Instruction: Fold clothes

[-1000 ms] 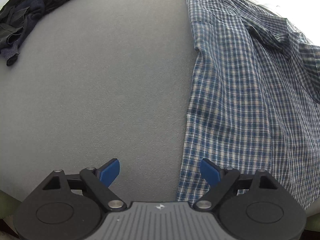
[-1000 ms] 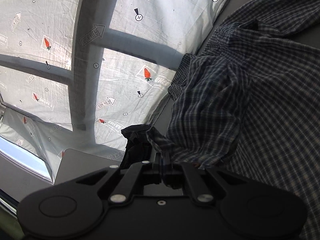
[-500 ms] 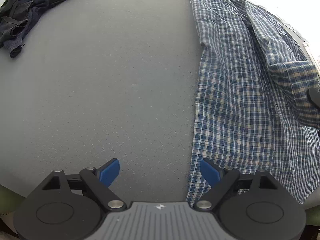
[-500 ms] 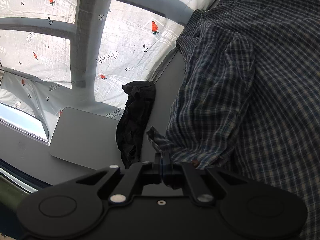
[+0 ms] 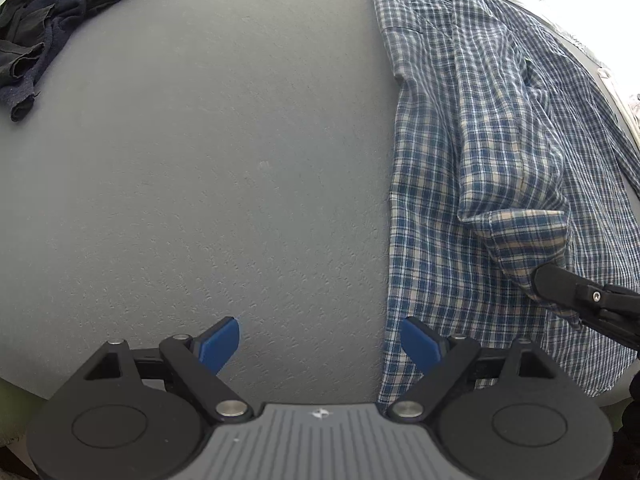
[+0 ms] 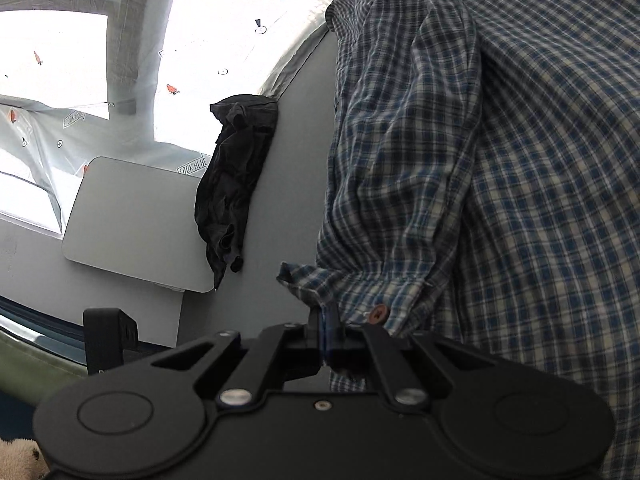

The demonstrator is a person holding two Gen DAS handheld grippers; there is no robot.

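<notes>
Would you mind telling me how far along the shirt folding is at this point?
Early stage. Done: the plaid shirt lies spread on the grey table. In hand: the right claw is shut on the sleeve cuff, holding the sleeve across the shirt body, while the left claw hovers open at the shirt's edge. Left: laying the sleeve down, the remaining folds, and the dark clothes pile, untouched.

Blue-and-white checked shirt (image 5: pixel 472 184), spread on the grey table (image 5: pixel 208 168) along the right of the frame; one sleeve (image 6: pixel 400 152) folded across the body, its buttoned cuff (image 6: pixel 360 300) lifted at lower centre.
</notes>
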